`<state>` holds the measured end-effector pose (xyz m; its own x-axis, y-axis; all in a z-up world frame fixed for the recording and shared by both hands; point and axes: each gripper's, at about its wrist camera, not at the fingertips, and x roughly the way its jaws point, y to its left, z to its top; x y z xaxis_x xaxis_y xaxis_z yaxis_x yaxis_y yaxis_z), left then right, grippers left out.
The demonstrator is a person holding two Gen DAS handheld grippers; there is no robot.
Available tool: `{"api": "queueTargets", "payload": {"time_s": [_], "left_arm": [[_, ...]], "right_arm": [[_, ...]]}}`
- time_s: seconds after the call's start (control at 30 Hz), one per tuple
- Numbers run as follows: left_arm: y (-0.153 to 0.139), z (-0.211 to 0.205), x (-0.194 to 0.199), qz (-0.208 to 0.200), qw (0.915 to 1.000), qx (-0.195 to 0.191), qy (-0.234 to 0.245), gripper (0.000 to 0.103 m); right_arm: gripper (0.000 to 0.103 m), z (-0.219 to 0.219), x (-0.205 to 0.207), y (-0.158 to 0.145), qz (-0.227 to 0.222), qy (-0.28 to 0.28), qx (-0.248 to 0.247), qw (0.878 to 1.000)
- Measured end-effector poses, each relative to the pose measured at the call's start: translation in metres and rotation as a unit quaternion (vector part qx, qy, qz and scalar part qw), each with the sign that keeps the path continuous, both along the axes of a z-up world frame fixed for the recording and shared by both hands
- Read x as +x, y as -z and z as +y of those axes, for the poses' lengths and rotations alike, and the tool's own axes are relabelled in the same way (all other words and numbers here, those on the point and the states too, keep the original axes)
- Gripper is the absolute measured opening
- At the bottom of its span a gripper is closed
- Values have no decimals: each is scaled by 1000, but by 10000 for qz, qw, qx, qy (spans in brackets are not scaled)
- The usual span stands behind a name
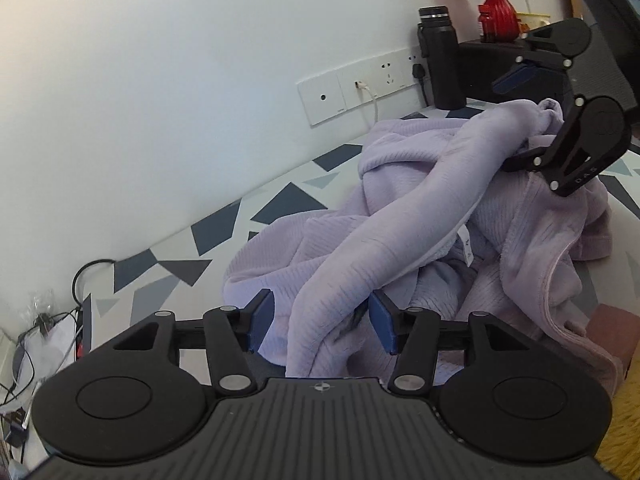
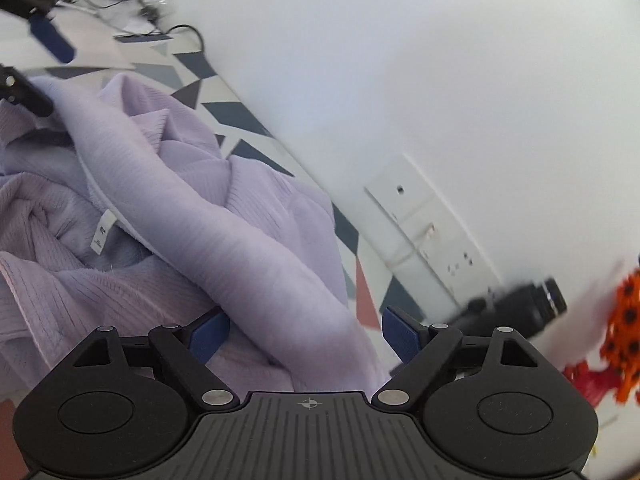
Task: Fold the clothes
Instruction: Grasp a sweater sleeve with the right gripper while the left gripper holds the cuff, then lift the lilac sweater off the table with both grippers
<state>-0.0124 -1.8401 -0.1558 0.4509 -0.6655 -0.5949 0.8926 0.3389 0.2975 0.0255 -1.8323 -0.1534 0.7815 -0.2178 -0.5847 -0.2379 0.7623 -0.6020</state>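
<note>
A crumpled lilac garment (image 1: pixel 400 216) lies heaped on the patterned table (image 1: pixel 288 200) near the wall. Both the left gripper (image 1: pixel 322 320) and right gripper (image 2: pixel 304 334) stand wide, fabric loose between their fingers.

Garment (image 1: pixel 400 220) heaped on table (image 1: pixel 280 204) against wall (image 1: pixel 160 80). Flask (image 1: pixel 440 60) behind garment. Vase (image 1: pixel 498 20) right of flask.
</note>
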Motion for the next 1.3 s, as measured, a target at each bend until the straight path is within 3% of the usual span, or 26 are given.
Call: {"api": "queueTargets", "payload": {"time_s": [0.03,0.1,0.17,0.23,0.27,0.33,0.4,0.47,0.5,0.53,0.63,0.73,0.87,0.93,0.97,1.03,1.07,1.1,1.17,1.27,1.3], "left_arm": [[2,-2,-2,-5,9999,40,95,54],[8,-7,-6,-34,9997,140,186,54],[15,-12,-7,-79,9994,254,200,54],[21,-16,-9,-115,9991,352,209,54],[18,-16,-8,-62,9994,275,182,54],[13,-17,-5,40,9998,123,132,54],[9,-20,-4,57,9999,-3,146,54],[11,-27,-4,47,9999,50,146,54],[11,-30,-6,19,9998,56,171,54],[11,-31,-9,-43,9997,45,234,54],[12,-34,-18,-396,9986,88,340,56],[18,-35,-25,-668,9967,202,413,60],[18,-32,-22,-456,9982,152,368,58],[19,-32,-19,-371,9989,174,248,32],[20,-32,-17,-329,9991,180,188,31],[20,-30,-12,-232,9996,118,76,22],[19,-28,-8,-130,9999,47,10,20],[17,-26,-5,-27,10000,-25,-55,17],[10,-20,5,352,9985,-326,-279,15],[-16,-6,27,1303,9795,-1286,-839,15],[-20,-8,36,1552,9727,-1412,-988,16]], "right_arm": [[76,1,3,3,57,-66,26,10000],[61,-1,8,6,205,-154,155,9996],[53,-5,10,5,314,-133,375,9987],[33,-12,10,-1,335,-22,738,9967],[22,-18,8,-11,144,133,973,9951],[18,-31,4,-30,-261,478,1529,9867],[17,-54,-6,-53,-751,1066,2667,9549],[17,-78,-2,-54,-658,1574,3660,9148],[17,-82,1,-50,-596,1651,3741,9106],[17,-81,3,-45,-526,1674,3613,9158],[18,-75,4,-32,-361,1566,3126,9362],[25,-63,5,-26,-337,1344,2475,9589],[42,-34,-2,-19,-242,945,1826,9783],[49,-25,-1,-15,-221,766,1541,9848],[49,-22,1,-13,-212,696,1387,9877],[39,-18,4,-7,-198,650,1171,9908],[16,-19,5,-6,-210,728,1188,9900],[16,-20,6,-6,-222,802,1264,9885],[16,-32,5,-12,-322,1032,1909,9756],[16,-54,0,-26,-602,1506,3067,9379],[16,-59,-2,-29,-682,1657,3404,9230]]}}
